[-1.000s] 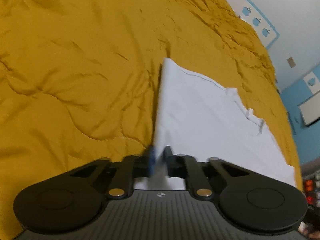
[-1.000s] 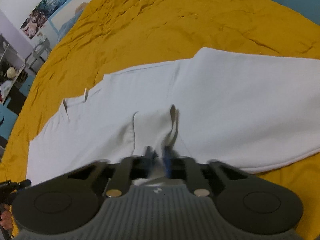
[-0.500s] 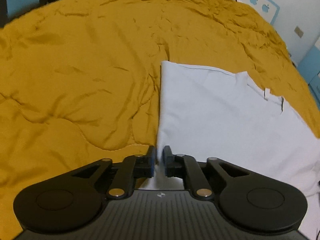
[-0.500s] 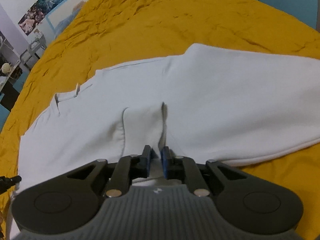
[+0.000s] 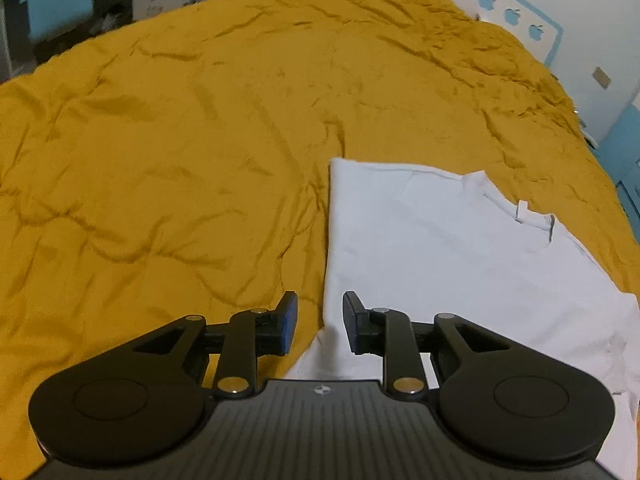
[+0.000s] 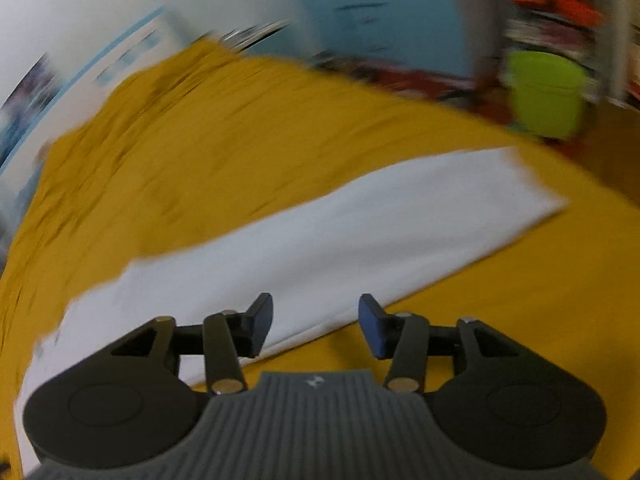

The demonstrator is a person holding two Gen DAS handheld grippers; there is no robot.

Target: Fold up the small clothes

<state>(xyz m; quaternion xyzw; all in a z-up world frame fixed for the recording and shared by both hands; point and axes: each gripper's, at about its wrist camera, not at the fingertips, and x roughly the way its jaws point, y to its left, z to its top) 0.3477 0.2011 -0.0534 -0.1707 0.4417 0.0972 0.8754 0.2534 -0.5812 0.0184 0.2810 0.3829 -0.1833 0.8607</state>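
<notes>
A white garment [image 5: 440,248] lies flat on the mustard-yellow bedspread [image 5: 180,140], folded along a straight left edge, its collar with a small tag at the right. My left gripper [image 5: 318,326] hovers over that folded edge near its front corner; its jaws are opening and the pads press on nothing. In the blurred right wrist view the white garment [image 6: 320,240] is a long band across the bedspread [image 6: 200,140]. My right gripper [image 6: 316,322] hangs above its front edge, jaws opening, with nothing between them.
The bedspread is wrinkled and stretches far to the left and back. A blue cabinet with a face [image 5: 60,0] and a wall with apple stickers [image 5: 512,16] lie beyond the bed. A lime-green bin [image 6: 544,92] stands past the bed's edge.
Both grippers have let go of the white cloth and stand apart now. The right gripper has swung sideways fast, its view blurred. The left one has lifted a little.
</notes>
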